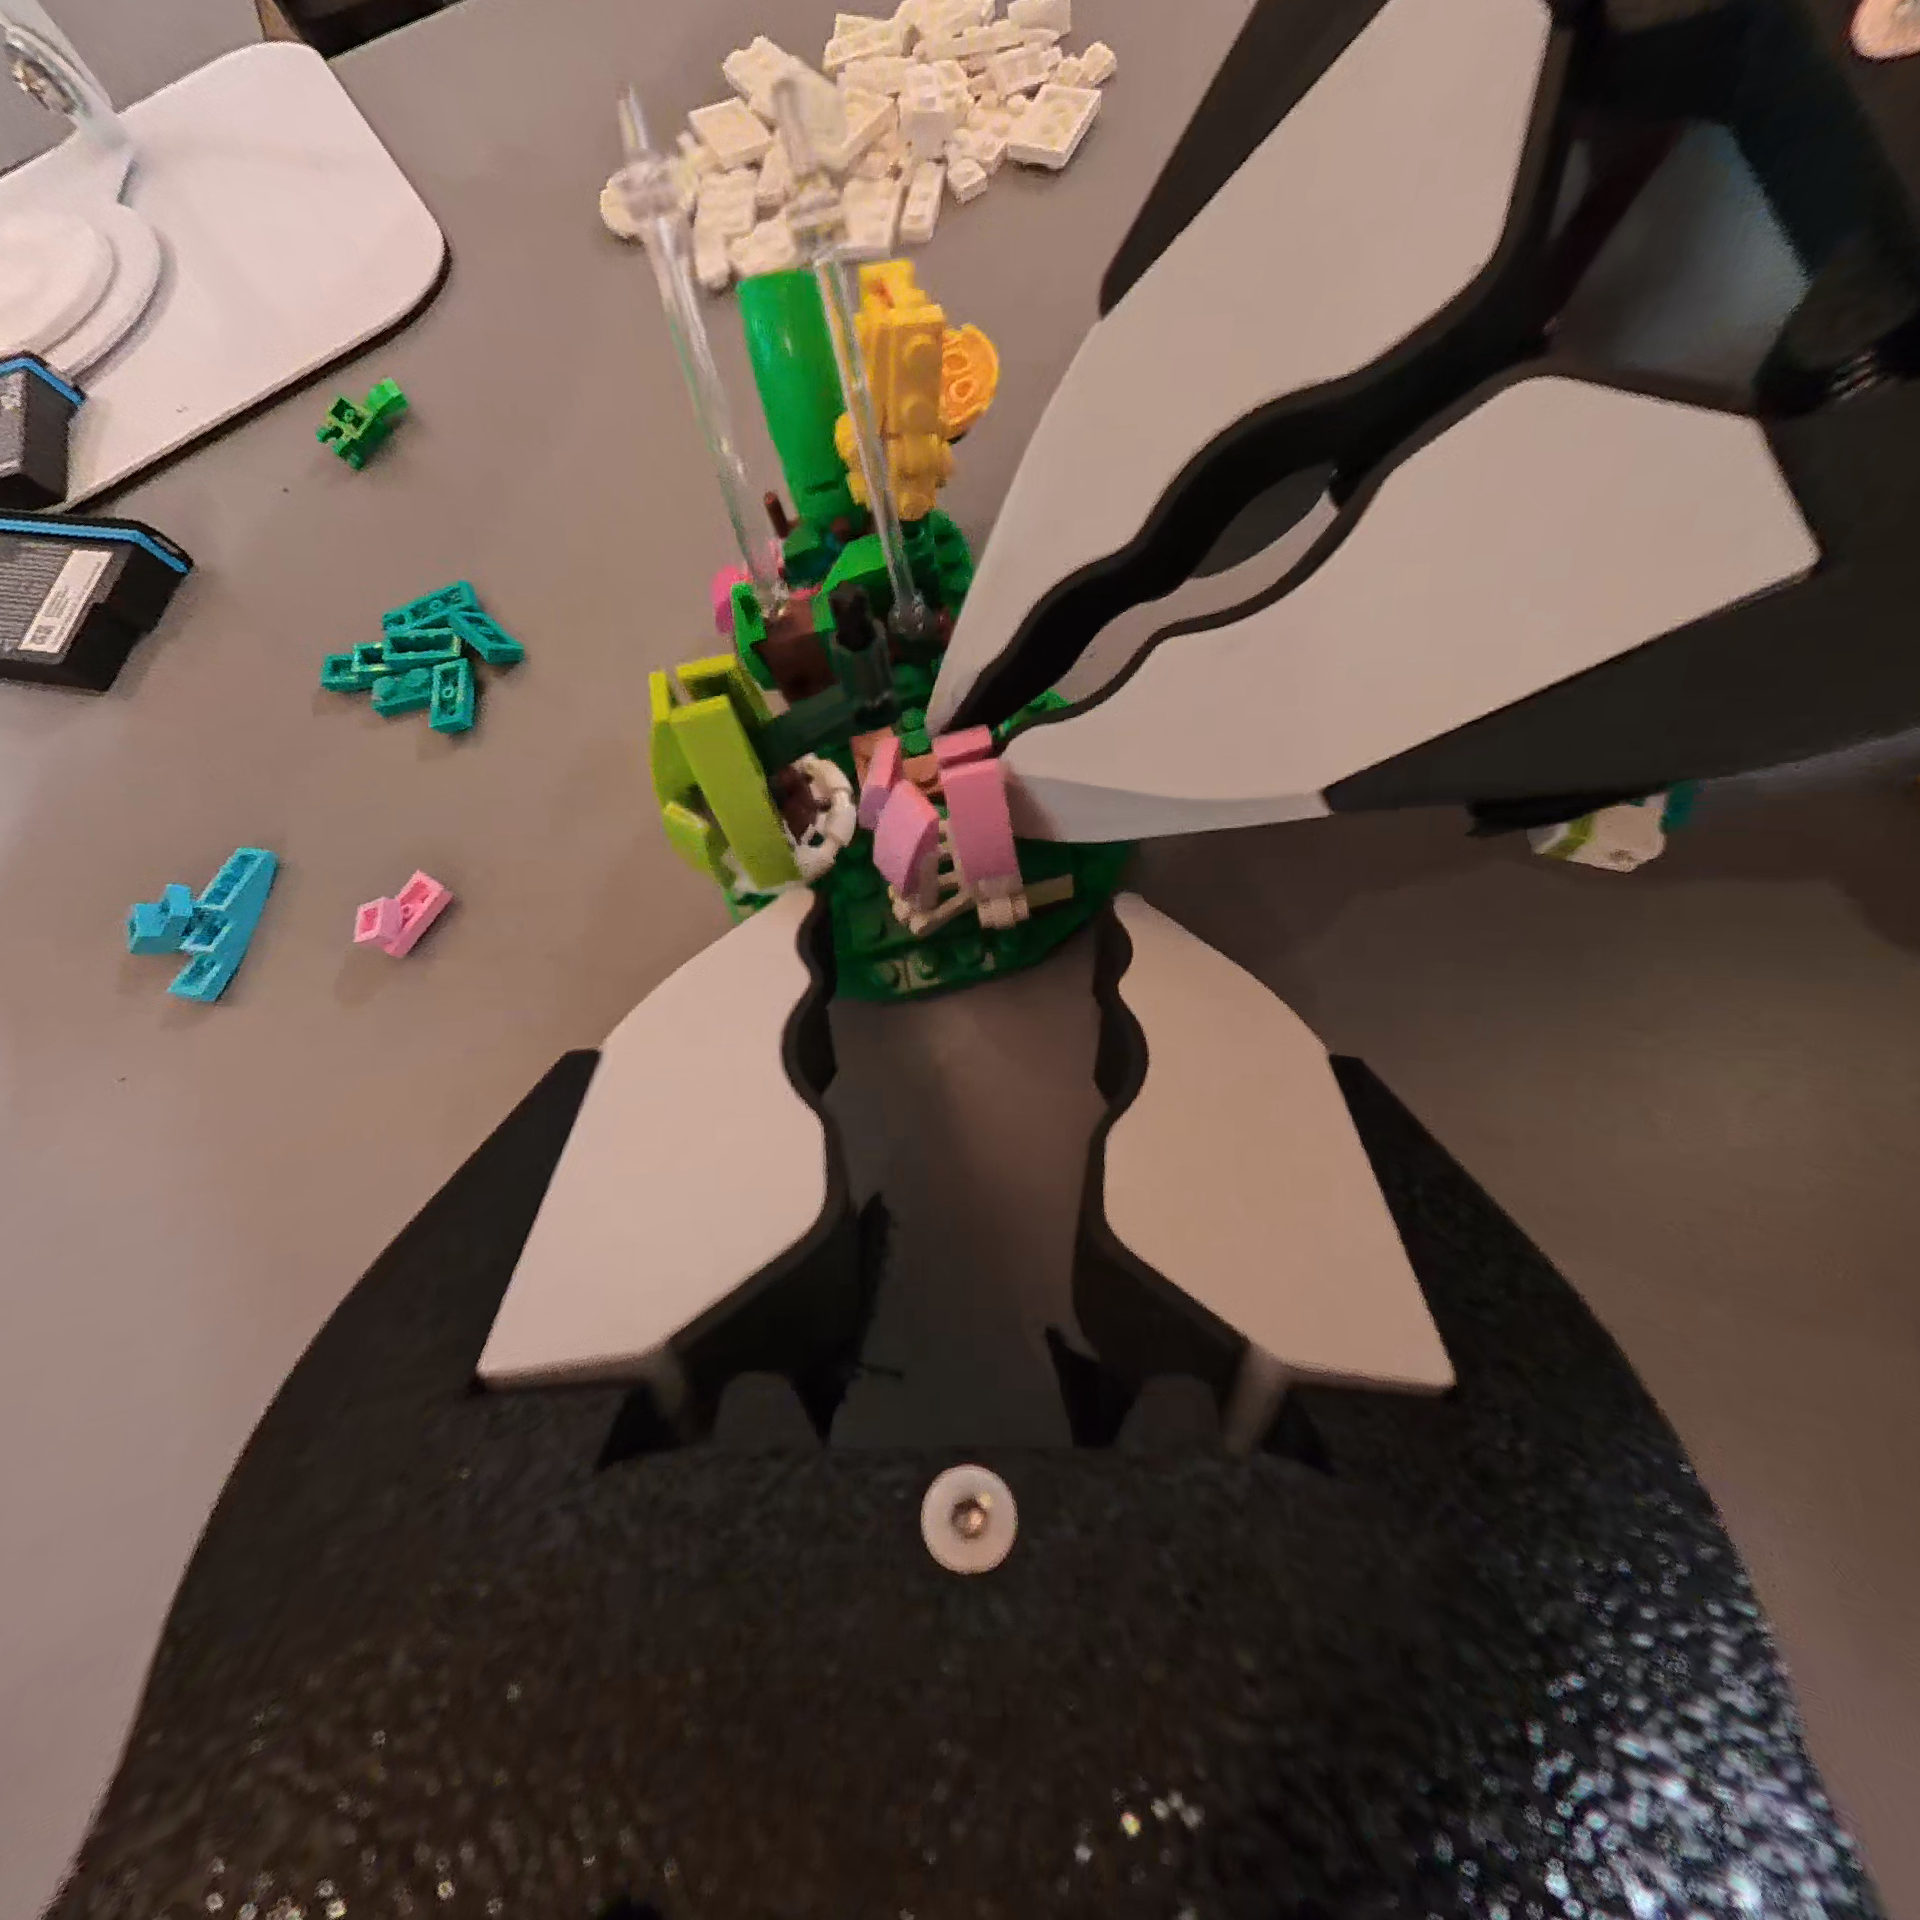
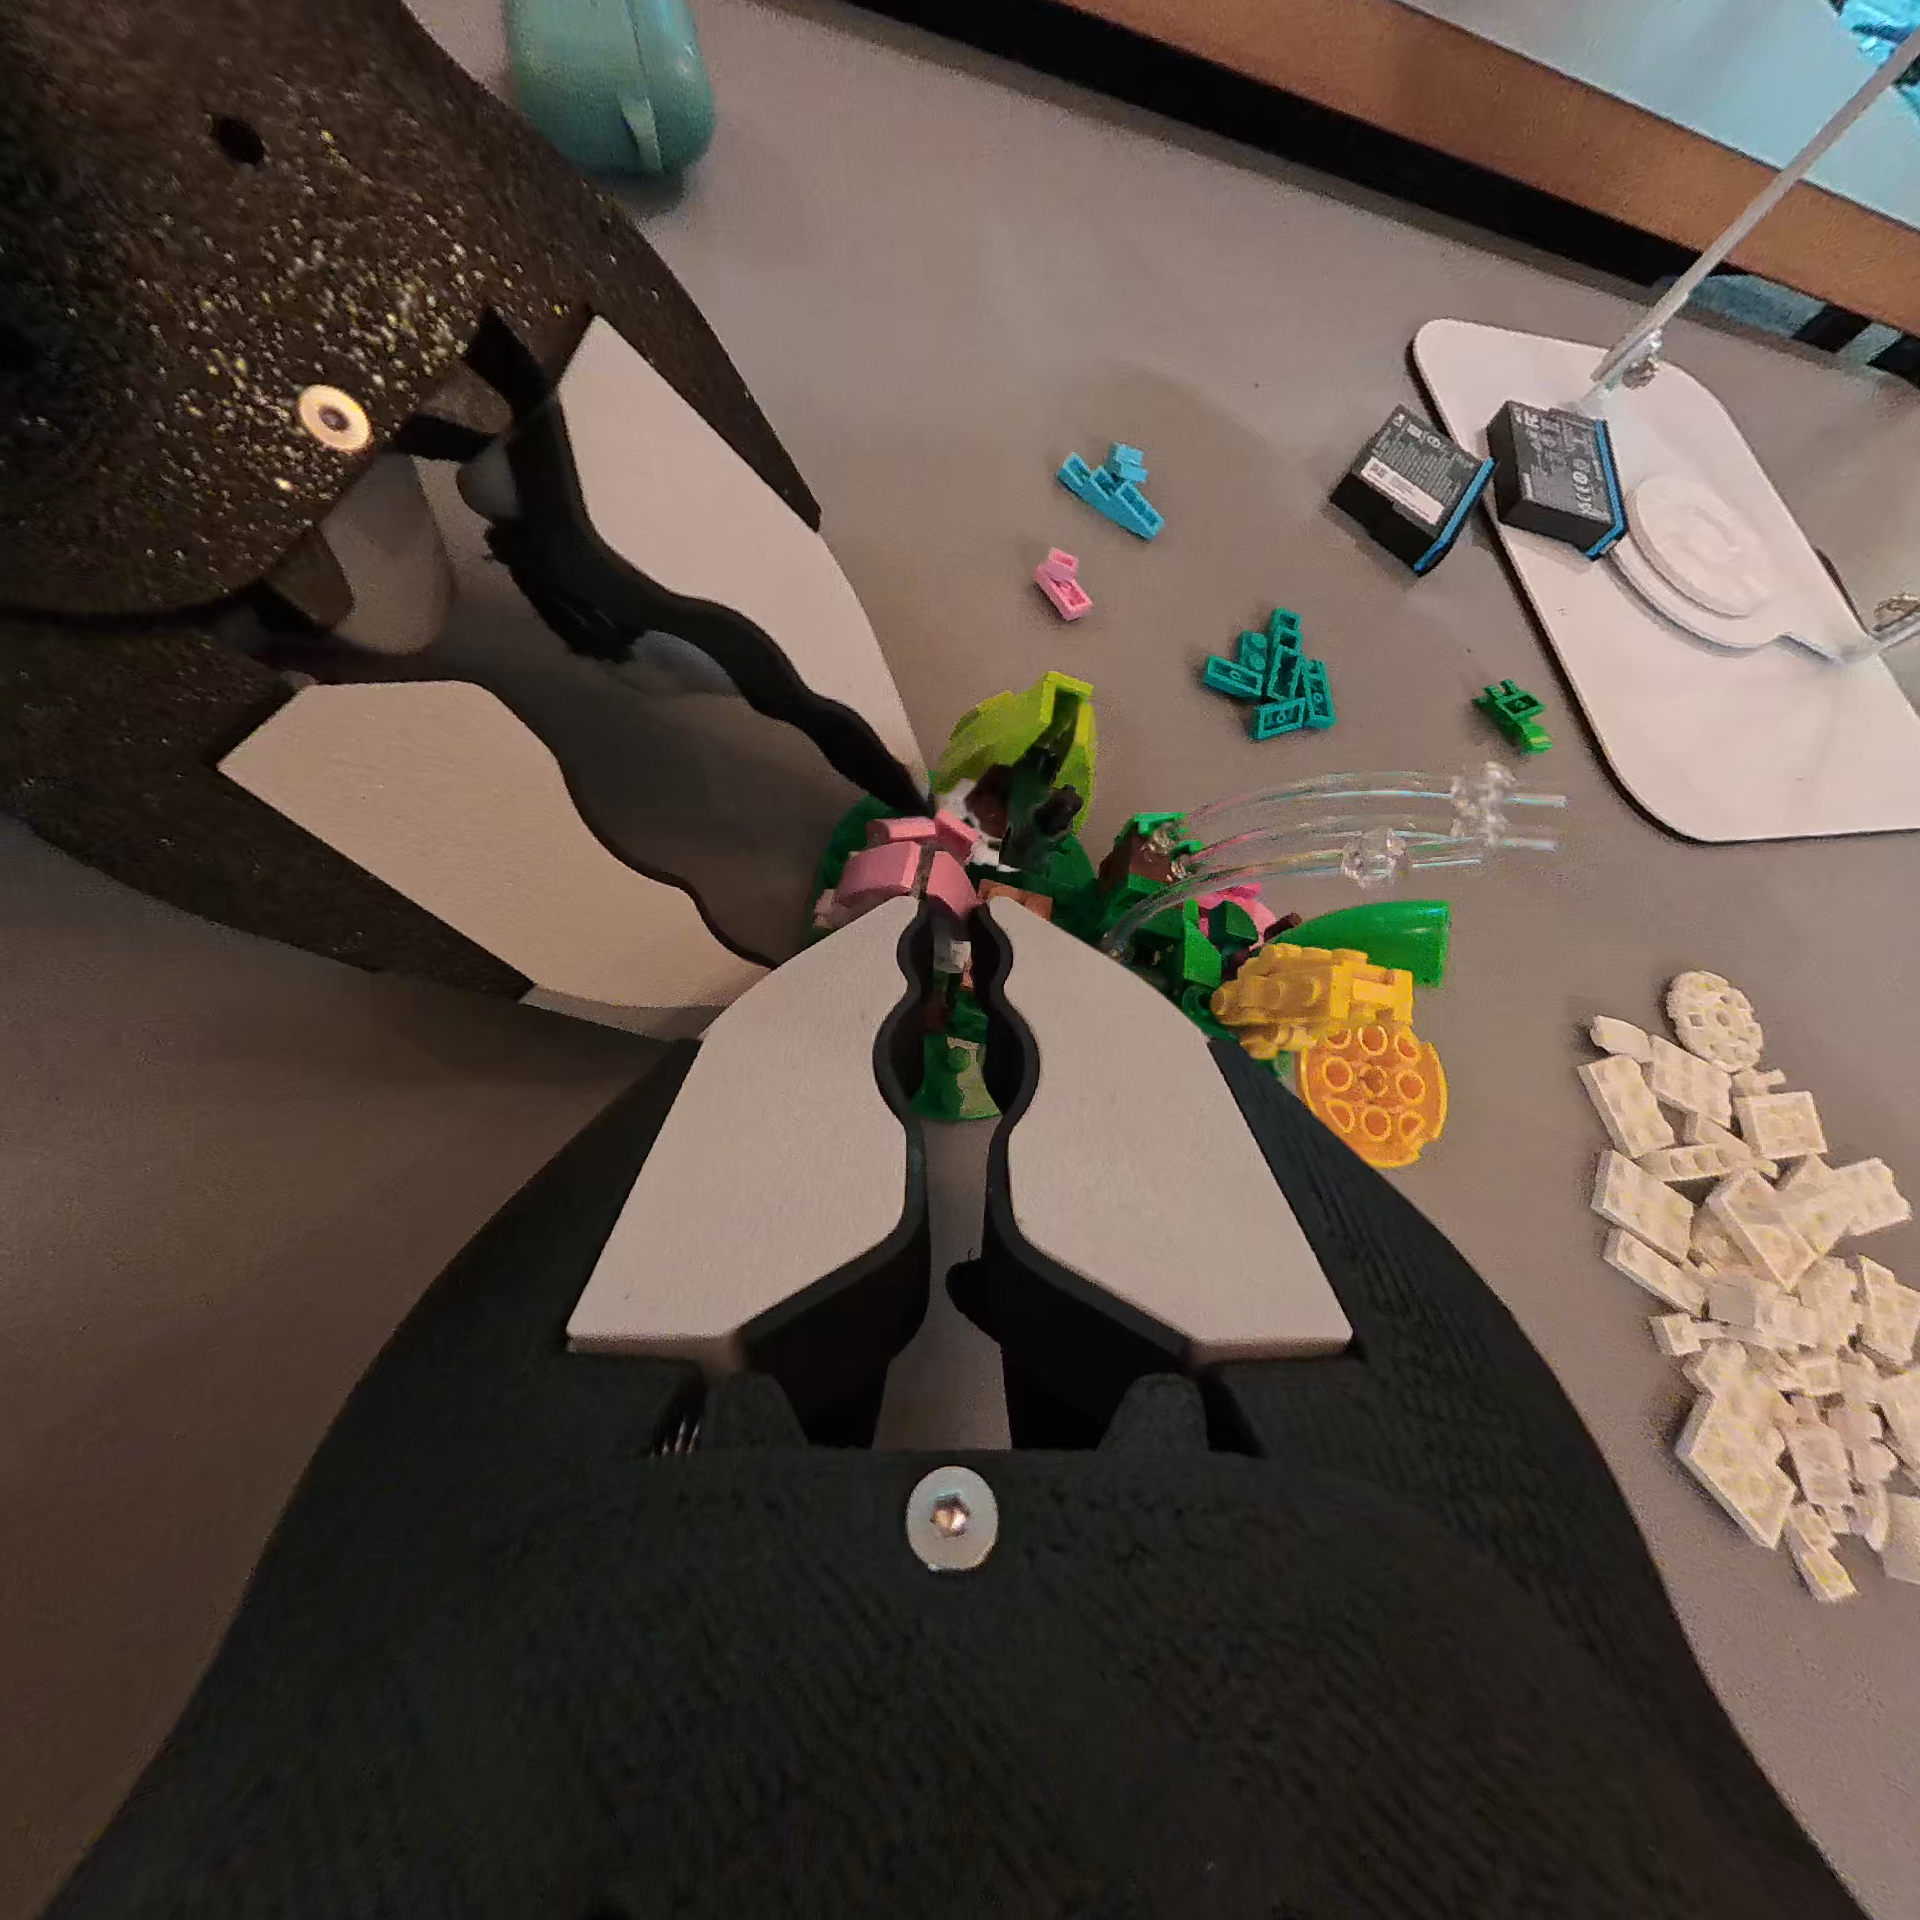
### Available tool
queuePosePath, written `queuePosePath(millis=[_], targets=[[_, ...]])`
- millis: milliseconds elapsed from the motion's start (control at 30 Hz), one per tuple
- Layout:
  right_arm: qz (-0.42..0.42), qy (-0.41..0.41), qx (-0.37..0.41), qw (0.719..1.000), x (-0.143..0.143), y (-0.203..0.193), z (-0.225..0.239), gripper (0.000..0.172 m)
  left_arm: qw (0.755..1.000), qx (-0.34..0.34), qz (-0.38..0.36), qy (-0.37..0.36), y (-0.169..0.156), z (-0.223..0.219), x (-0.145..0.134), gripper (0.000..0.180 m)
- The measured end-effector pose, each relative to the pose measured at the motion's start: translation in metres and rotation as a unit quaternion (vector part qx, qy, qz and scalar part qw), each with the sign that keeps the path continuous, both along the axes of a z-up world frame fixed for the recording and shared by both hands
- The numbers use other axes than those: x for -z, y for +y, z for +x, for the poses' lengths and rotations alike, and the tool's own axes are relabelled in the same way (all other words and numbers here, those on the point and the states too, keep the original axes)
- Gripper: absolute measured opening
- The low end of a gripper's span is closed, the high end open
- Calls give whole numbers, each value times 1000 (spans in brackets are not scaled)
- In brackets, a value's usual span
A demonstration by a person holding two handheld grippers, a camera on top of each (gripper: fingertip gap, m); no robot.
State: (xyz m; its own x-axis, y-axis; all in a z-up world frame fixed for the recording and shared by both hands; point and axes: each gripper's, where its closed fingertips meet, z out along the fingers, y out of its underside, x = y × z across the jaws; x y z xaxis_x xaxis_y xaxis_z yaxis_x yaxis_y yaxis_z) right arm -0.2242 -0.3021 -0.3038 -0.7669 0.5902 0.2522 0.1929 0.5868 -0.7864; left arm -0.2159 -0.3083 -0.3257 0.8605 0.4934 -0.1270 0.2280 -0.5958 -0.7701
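A small brick plant model stands on a round green base on the grey table. It has a pink flower, lime leaves, a yellow flower and clear rods. My left gripper is open, with its fingertips on either side of the base's near edge and not gripping it. My right gripper comes in from the right in the left wrist view. It is shut on a thin part of the pink flower at the top of the model.
A pile of white bricks lies beyond the model. To the left lie teal bricks, blue bricks, a pink piece and a small green piece. Black battery blocks and a white stand base are at far left. Less than 4 cm separates the two grippers' tips. My left gripper's tips are some 8 cm from the pink piece. The right camera catches it too, in the right wrist view.
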Motion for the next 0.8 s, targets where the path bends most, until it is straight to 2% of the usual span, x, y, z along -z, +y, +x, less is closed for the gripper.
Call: queuePosePath(millis=[167, 333, 467, 800], targets=[[-2, 12, 9, 1000, 0, 2, 4, 4, 999, 10, 52, -14, 0, 2, -11, 37], [-39, -5, 27, 999, -4, 4, 7, 4, 998, 16, 67, -5, 1, 4, -16, 38], [-56, -21, 74, 995, -2, 4, 5, 5, 997, 20, 74, 8, 2, 5, -20, 41], [-71, -42, 75, 994, 0, 0, 7, 5, 999, 21, 25, 40, 3, 6, -12, 30]])
